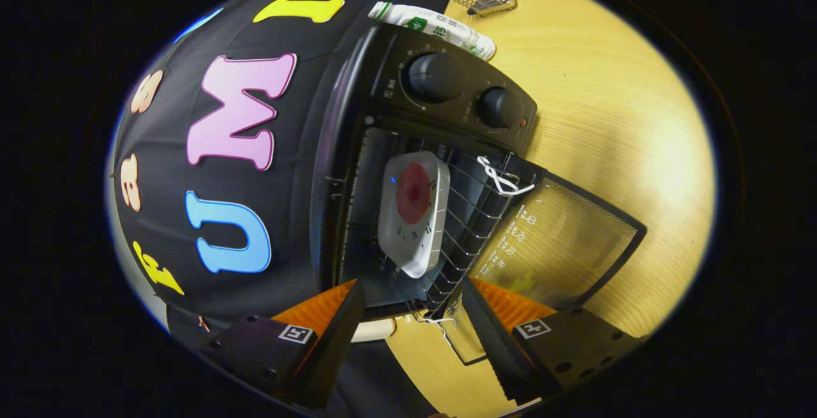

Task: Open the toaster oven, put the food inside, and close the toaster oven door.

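We see the plate on the rack inside the toaster oven, its door lying open upon the table; our parted fingers sit just before that oven.

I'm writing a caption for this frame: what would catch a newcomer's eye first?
The black toaster oven with its glass door swung open on the pale wooden table. Inside, a white square plate holding a round red piece of food sits on the wire rack. The open gripper hangs empty just before the oven's mouth.
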